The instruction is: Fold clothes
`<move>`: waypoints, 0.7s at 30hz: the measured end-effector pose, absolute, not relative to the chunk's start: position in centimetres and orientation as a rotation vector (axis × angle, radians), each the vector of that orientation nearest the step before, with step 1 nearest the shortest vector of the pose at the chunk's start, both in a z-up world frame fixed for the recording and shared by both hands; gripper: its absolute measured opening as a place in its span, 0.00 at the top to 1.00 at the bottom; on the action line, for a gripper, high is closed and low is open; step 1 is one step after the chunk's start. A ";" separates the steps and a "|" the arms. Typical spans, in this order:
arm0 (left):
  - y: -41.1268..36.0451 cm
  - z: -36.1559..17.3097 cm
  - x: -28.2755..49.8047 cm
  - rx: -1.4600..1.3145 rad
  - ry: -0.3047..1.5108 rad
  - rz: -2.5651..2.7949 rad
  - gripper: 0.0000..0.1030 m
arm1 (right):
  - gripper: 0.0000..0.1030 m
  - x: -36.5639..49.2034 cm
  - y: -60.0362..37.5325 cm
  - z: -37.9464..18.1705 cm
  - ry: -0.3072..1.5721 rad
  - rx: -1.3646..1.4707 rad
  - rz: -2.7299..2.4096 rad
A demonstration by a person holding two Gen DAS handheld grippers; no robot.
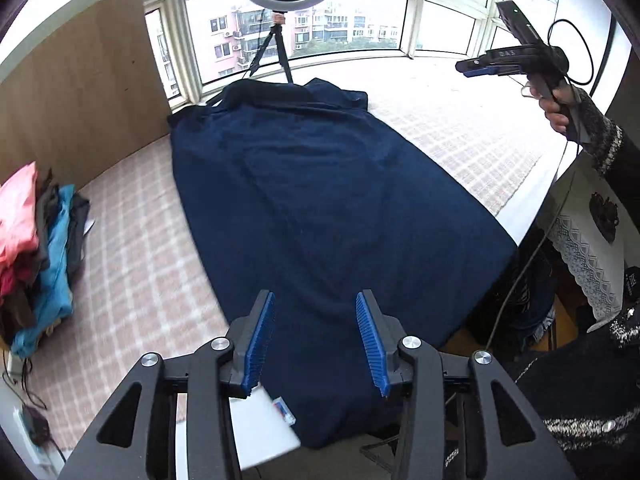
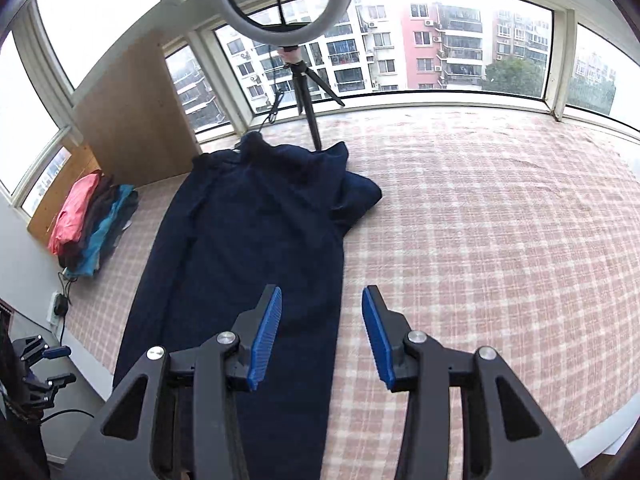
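Observation:
A dark navy garment [image 1: 316, 216] lies flat and lengthwise on the checked bed cover, collar end far by the window, hem at the near edge; it also shows in the right wrist view [image 2: 248, 264]. One sleeve is folded in at the far right [image 2: 356, 196]. My left gripper [image 1: 316, 340] is open and empty, above the garment's near hem. My right gripper [image 2: 322, 336] is open and empty, above the garment's right edge. From the left wrist view the right gripper [image 1: 476, 68] is raised high at the right, held by a hand.
A pile of folded clothes, pink, grey and teal [image 1: 36, 256], sits at the bed's left edge [image 2: 92, 224]. A ring light on a tripod [image 2: 304, 92] stands at the far edge by the window. A wooden panel [image 1: 80, 92] stands far left. A white card [image 1: 264, 428] lies beside the near hem.

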State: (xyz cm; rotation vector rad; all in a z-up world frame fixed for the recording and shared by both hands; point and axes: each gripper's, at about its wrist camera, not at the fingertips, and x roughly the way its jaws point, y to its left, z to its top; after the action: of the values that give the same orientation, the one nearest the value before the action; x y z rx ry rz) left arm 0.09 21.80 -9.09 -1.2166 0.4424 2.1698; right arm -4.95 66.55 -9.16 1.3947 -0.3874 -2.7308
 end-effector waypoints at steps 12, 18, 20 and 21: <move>37.7 -20.9 -9.5 -1.609 0.484 2.002 0.60 | 0.59 -24.6 74.4 -24.2 -0.628 1.611 -2.536; 37.3 -22.3 -10.6 -1.685 0.470 1.984 0.55 | 0.87 -26.0 73.2 -24.2 -0.611 1.488 -2.454; 37.5 -22.4 -10.5 -1.690 0.491 1.976 0.52 | 0.95 -25.5 72.5 -23.9 -0.558 1.493 -2.456; 37.6 -22.4 -10.4 -1.692 0.502 1.971 0.51 | 0.95 -24.5 72.9 -22.9 -0.569 1.457 -2.504</move>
State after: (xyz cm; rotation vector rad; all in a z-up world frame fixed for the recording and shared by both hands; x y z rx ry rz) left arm -10.38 37.64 -22.36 -1.6925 0.5024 1.9705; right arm -24.49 72.95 -22.89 1.4570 -0.5688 -2.5036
